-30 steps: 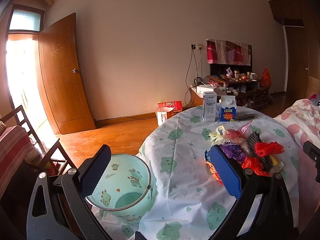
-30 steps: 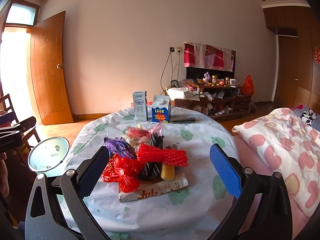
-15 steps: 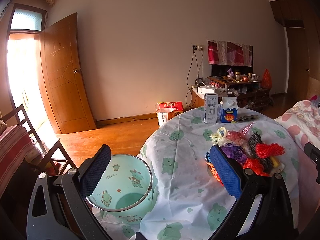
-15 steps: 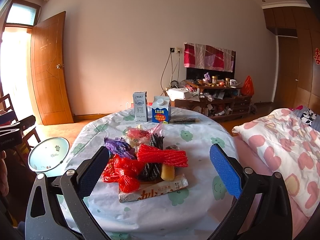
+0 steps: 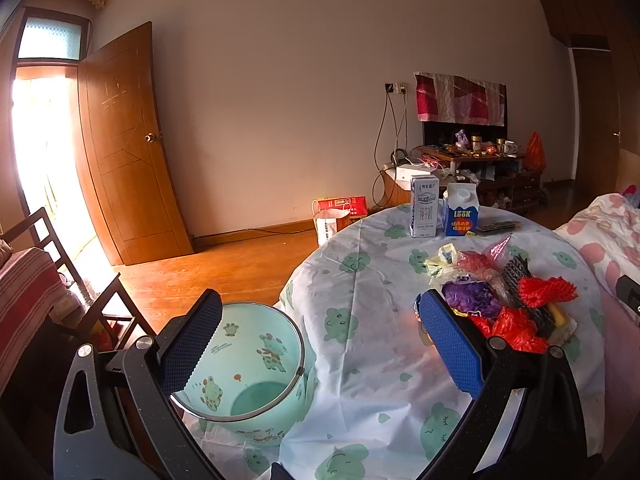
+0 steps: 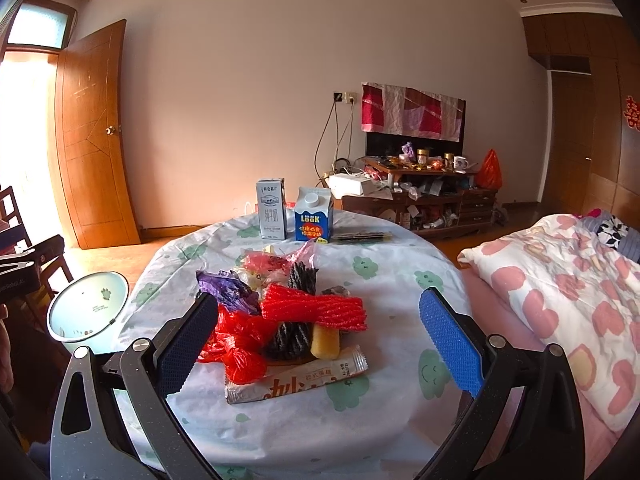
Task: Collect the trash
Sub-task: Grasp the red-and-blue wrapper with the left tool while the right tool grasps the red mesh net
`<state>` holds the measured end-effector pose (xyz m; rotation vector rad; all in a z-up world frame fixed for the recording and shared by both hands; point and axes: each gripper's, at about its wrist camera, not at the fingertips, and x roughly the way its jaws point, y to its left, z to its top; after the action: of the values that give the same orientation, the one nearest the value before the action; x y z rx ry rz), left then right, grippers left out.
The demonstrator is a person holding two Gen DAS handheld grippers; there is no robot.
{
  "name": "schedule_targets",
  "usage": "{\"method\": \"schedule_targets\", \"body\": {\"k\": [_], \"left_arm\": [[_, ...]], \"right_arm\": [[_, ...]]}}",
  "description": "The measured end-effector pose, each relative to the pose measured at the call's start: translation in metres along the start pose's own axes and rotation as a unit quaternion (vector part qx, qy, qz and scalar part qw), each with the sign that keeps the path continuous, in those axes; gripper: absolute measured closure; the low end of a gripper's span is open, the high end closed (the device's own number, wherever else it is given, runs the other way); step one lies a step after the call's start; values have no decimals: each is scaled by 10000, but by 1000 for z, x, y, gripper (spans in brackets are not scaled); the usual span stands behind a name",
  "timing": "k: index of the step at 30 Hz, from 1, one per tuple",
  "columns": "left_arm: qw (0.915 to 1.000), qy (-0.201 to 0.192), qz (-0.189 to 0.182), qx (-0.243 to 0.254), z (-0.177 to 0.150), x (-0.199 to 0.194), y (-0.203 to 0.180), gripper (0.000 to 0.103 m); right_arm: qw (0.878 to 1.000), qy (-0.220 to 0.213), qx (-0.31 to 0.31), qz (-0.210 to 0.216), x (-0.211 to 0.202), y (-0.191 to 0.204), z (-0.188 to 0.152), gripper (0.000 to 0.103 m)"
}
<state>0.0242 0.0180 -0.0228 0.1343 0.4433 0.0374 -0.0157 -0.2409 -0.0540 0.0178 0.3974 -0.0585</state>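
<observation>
Fingers of right gripper (image 6: 318, 338) spread wide, empty, framing trash pile (image 6: 288, 320) on table (image 6: 400, 276). Left gripper (image 5: 320, 350) likewise spread near bin (image 5: 256, 380) beside table. Risk: loose wrappers slipping, snagging neighbours, missing bin.

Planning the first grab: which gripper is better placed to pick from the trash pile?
Right. The right gripper is open, facing the trash pile; the left gripper faces the green bin.
</observation>
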Motion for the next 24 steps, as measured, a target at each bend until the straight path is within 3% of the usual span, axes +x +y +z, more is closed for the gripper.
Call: {"method": "schedule_targets", "body": {"k": [9,12,18,24], "left_arm": [[9979,620,-66,149,-42,74,-29,6],[9970,717,-214,216,-47,90,-43,6],[9964,666,-282,448,-43,108,-67,6],[9951,835,-354,381,-48,120,-70,6]], "right_arm": [[9977,447,2,-517,62,-27,-27,6],[9970,549,29,-539,82,-34,-32,16],[9975,652,105,-243,118,-38,-24,19],[9916,1172,47,543,141,-29,-34,48]]}}
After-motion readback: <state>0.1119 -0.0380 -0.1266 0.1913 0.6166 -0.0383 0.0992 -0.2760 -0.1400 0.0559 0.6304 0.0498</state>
